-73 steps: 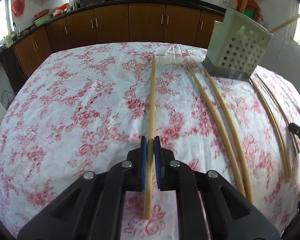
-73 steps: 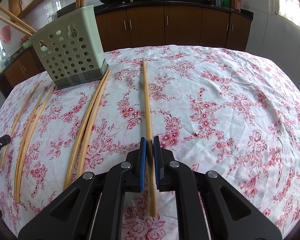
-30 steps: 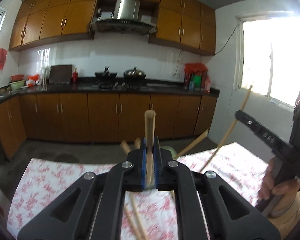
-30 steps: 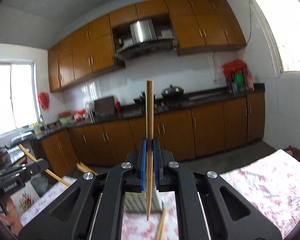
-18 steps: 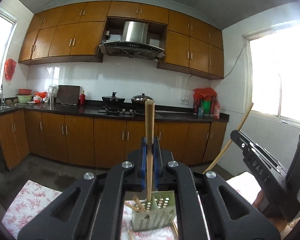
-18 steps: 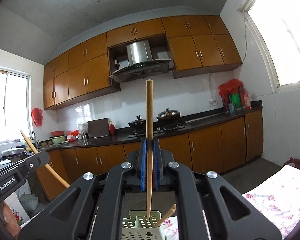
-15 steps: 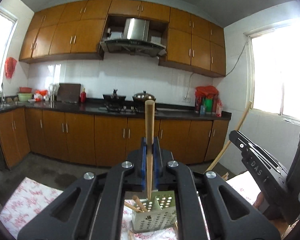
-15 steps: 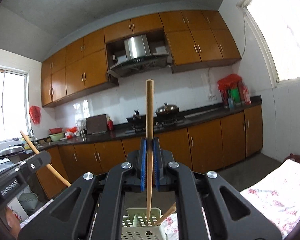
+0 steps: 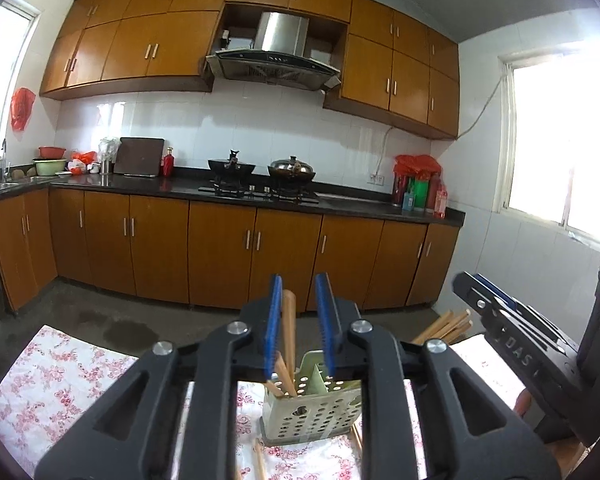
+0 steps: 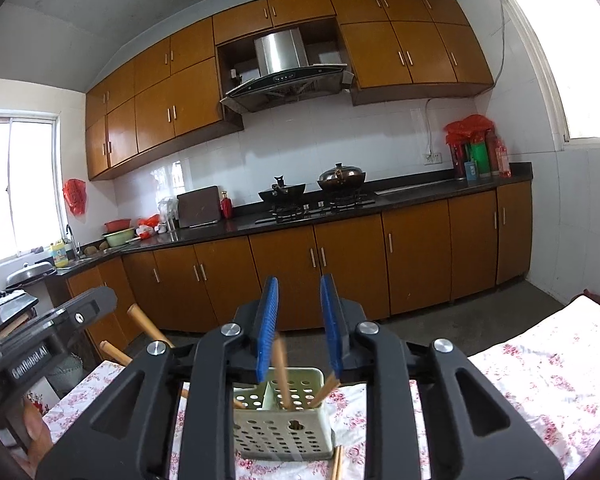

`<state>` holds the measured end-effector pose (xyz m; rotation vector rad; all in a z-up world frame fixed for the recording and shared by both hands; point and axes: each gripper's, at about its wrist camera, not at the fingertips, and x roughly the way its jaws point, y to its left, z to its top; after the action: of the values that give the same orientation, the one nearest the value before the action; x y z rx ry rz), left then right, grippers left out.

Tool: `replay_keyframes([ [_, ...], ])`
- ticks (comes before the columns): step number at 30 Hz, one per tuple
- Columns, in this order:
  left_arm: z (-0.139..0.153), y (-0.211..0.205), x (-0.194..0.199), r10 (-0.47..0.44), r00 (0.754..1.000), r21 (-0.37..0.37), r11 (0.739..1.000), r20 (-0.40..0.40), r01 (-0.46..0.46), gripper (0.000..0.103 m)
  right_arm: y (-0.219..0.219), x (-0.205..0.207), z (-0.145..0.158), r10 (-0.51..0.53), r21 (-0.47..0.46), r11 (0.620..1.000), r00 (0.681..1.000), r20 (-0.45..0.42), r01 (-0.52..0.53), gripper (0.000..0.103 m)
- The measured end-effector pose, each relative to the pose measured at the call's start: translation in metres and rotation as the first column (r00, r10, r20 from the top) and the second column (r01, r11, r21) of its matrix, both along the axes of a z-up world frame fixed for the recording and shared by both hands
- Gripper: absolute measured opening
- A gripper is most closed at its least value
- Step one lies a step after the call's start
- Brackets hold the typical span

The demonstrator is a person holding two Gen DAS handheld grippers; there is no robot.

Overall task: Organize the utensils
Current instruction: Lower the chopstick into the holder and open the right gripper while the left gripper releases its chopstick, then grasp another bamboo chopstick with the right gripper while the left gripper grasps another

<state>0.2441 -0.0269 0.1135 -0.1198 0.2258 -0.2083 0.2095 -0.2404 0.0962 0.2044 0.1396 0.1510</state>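
A pale green perforated utensil holder (image 9: 314, 412) stands on the floral tablecloth; it also shows in the right wrist view (image 10: 282, 420). My left gripper (image 9: 298, 328) is open above it, and a wooden chopstick (image 9: 289, 332) stands in the holder between the blue pads, free of them. My right gripper (image 10: 298, 326) is open above the holder, and a chopstick (image 10: 281, 372) drops into it. More chopsticks (image 10: 324, 392) lean in the holder. The right gripper (image 9: 512, 320) shows at the right of the left wrist view.
Loose chopsticks (image 9: 259, 460) lie on the tablecloth (image 9: 40, 392) by the holder's base, also in the right wrist view (image 10: 336, 462). Brown kitchen cabinets (image 9: 220, 248) and a stove counter stand behind. The left gripper (image 10: 48, 336) shows at the left of the right wrist view.
Both grippers held a chopstick upright over the holder. Both have opened, and the chopsticks have slid down into the holder.
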Motion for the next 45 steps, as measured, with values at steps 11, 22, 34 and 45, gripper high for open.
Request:
replay_keyframes([
  [11, -0.028, 0.05, -0.077, 0.094, 0.991, 0.023, 0.995, -0.09, -0.092, 0.029, -0.03, -0.048, -0.042, -0.04, -0.062, 0.998, 0.976, -0.214, 0.027, 0.025],
  [22, -0.169, 0.073, -0.064, 0.053, 0.85, -0.008, 0.998, -0.523, -0.068, 0.028, 0.006, -0.028, -0.183, 0.13, -0.009, 0.983, 0.736, -0.664, -0.181, 0.018],
  [34, -0.212, 0.031, -0.059, -0.019, 0.791, 0.033, 0.998, -0.612, 0.049, 0.017, -0.022, -0.023, -0.202, -0.004, -0.056, 0.997, 0.729, -0.684, -0.046, 0.008],
  [45, -0.228, 0.02, -0.048, 0.057, 0.775, 0.148, 0.988, -0.63, 0.047, 0.009, -0.016, -0.028, -0.202, -0.006, -0.091, 0.993, 0.74, -0.673, -0.075, 0.008],
])
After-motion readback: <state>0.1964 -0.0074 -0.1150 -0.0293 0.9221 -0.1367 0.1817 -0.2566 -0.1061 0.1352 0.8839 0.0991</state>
